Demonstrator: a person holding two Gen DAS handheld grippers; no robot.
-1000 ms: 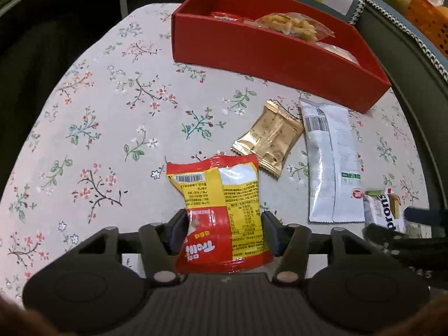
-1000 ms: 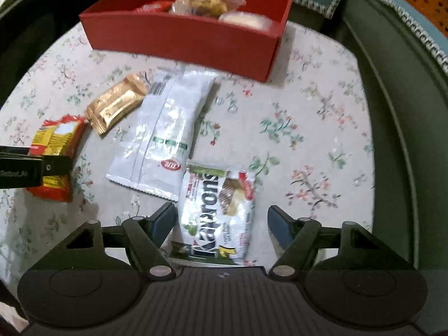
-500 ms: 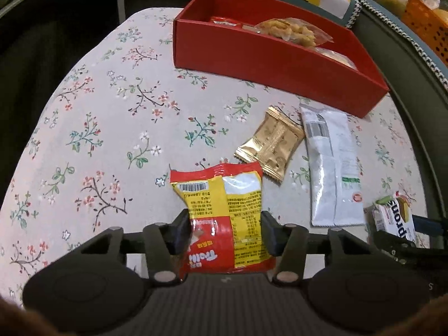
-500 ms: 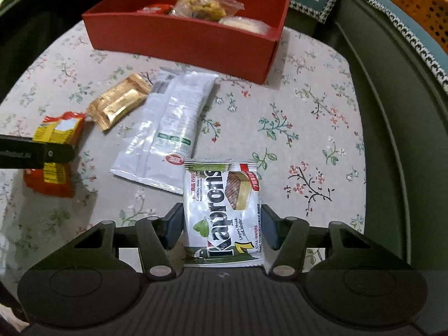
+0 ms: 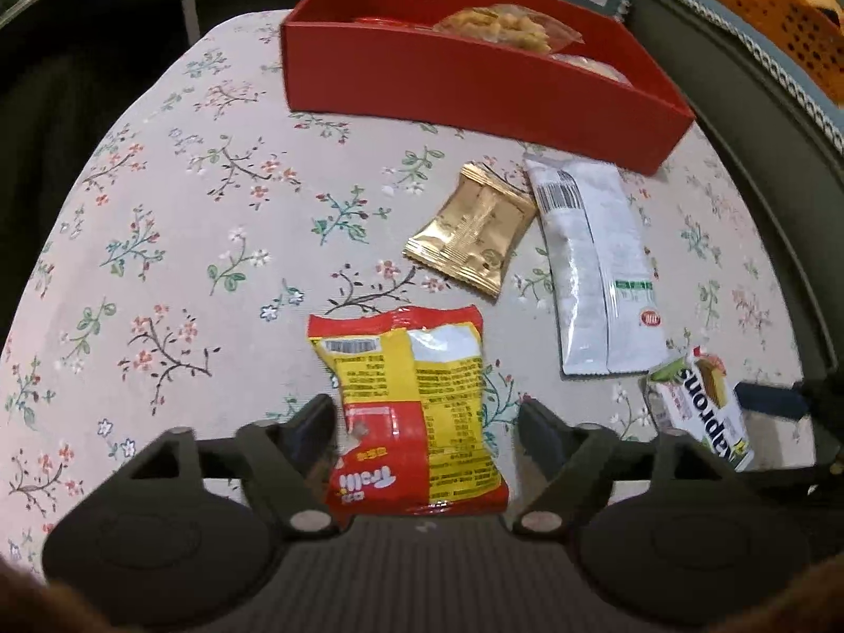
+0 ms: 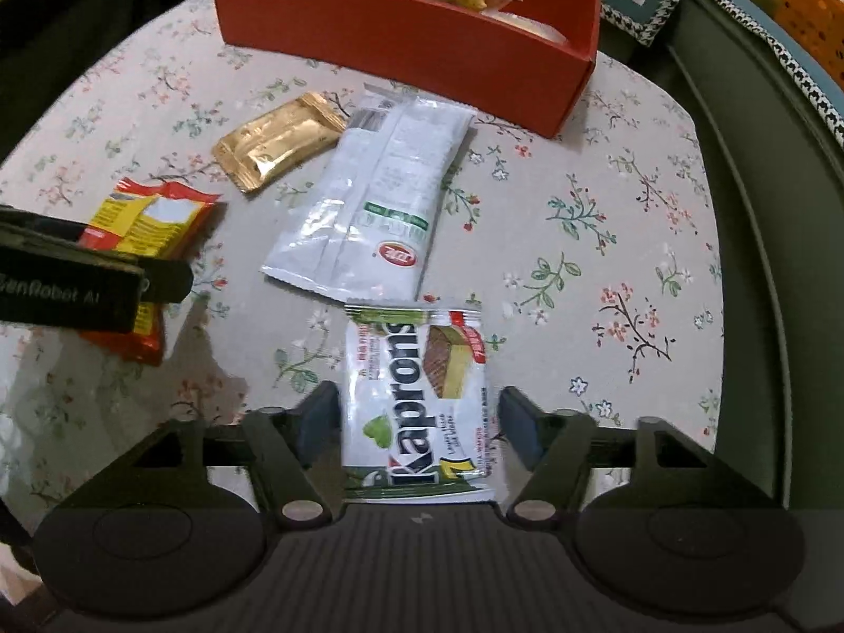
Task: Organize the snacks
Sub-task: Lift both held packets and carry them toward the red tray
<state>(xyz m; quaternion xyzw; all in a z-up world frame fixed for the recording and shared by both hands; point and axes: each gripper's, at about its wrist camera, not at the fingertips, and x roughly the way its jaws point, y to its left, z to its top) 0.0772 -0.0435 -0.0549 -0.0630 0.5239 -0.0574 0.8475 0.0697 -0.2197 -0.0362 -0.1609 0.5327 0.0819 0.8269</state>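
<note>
Floral cloth covers the surface [image 5: 158,221], with a red box [image 5: 475,79] at the far edge already holding a few bagged snacks. Dark green upholstery runs along the right side.

My left tongs [image 5: 427,422] straddle the red-and-yellow packet [image 5: 411,406]. The left finger [image 5: 311,422] touches the packet's edge; a gap shows on the right side, so the jaws stand part open and the grip does not look firm. I cannot tell whether the packet is lifted or lies on the cloth.

My right tongs [image 6: 416,416] straddle the wafer packet [image 6: 416,395], white and green with "Kaprons" printed on it. Narrow gaps show on both sides, so these jaws are also part open, not clamped.

Loose between the tongs and the box: a gold packet [image 5: 469,237] and a long white pouch [image 6: 374,211], lying side by side, the pouch's near end just beside the wafer packet.

Step in hand, as I judge it: the pick-up of two snacks at once, one per hand. Task is partway along; four items remain outside the box.

Next move calls for closing both jaws until the wrappers give slightly, then lifting clear of the pouch and carrying forward over the box's near wall. The wrappers look slick, so a slip is possible.
</note>
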